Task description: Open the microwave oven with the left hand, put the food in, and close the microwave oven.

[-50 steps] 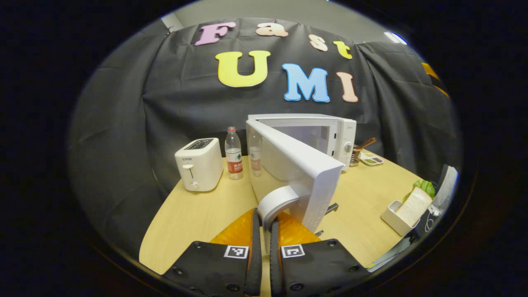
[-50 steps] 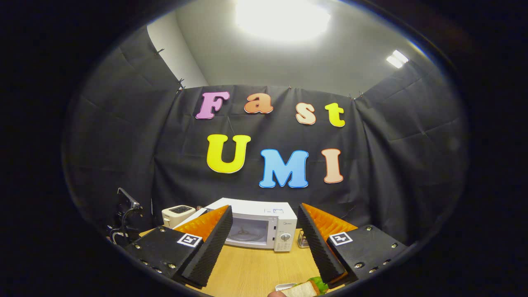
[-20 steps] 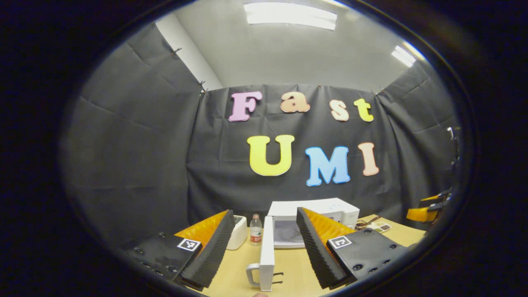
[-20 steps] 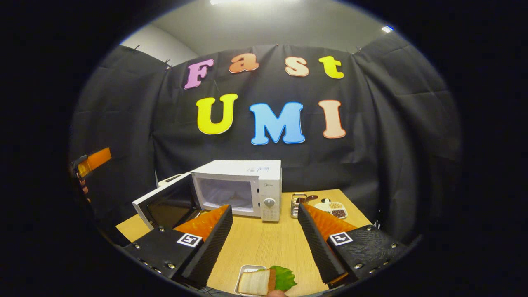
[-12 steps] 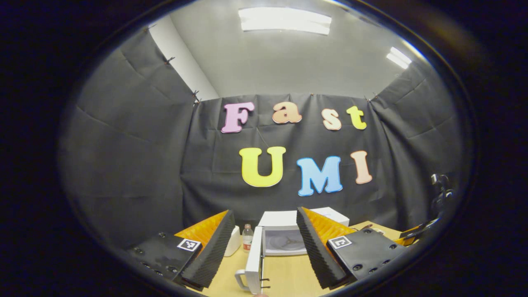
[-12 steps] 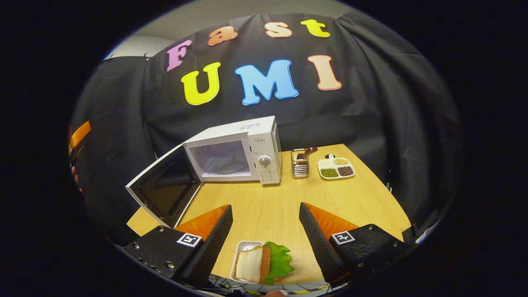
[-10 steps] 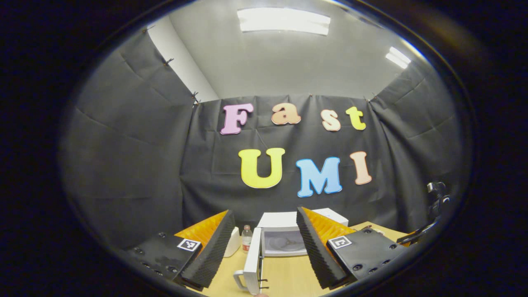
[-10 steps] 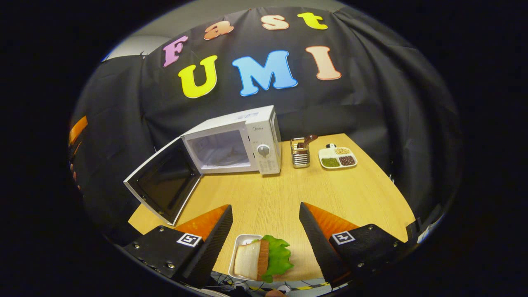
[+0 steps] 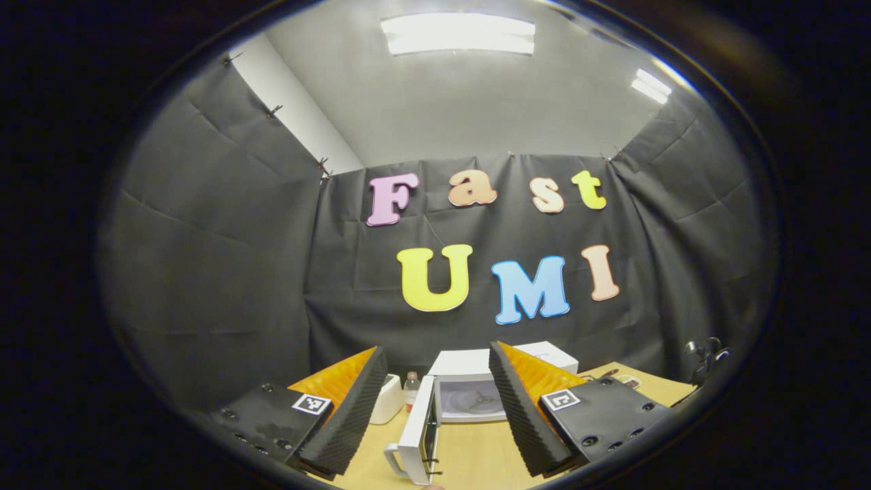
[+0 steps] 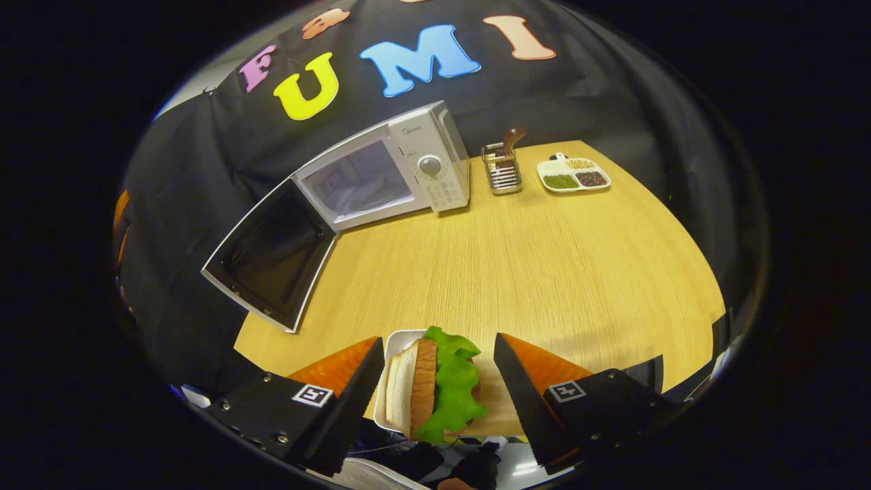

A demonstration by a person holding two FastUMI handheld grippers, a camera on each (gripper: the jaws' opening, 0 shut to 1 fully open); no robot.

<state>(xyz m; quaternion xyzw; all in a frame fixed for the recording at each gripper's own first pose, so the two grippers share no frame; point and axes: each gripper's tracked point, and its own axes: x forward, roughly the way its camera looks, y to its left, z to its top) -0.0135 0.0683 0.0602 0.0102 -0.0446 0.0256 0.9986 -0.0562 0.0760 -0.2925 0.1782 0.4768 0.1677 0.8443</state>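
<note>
The sandwich (image 10: 435,391) sits in a white tray (image 10: 395,344) at the near edge of the wooden surface (image 10: 531,258), between the spread jaws of the right gripper (image 10: 435,395), untouched. The microwave (image 10: 388,173) stands at the rear, door (image 10: 269,255) swung fully open. The left gripper (image 9: 432,408) hangs above the surface with jaws released, holding nothing.

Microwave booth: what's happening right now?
The microwave stands with its door swung wide open and its cavity bare. The right hand-held gripper is open, its fingers on either side of the sandwich in a white tray at the table's near edge, not yet gripping it. The left hand-held gripper is open, holding nothing, away from the door.
</note>
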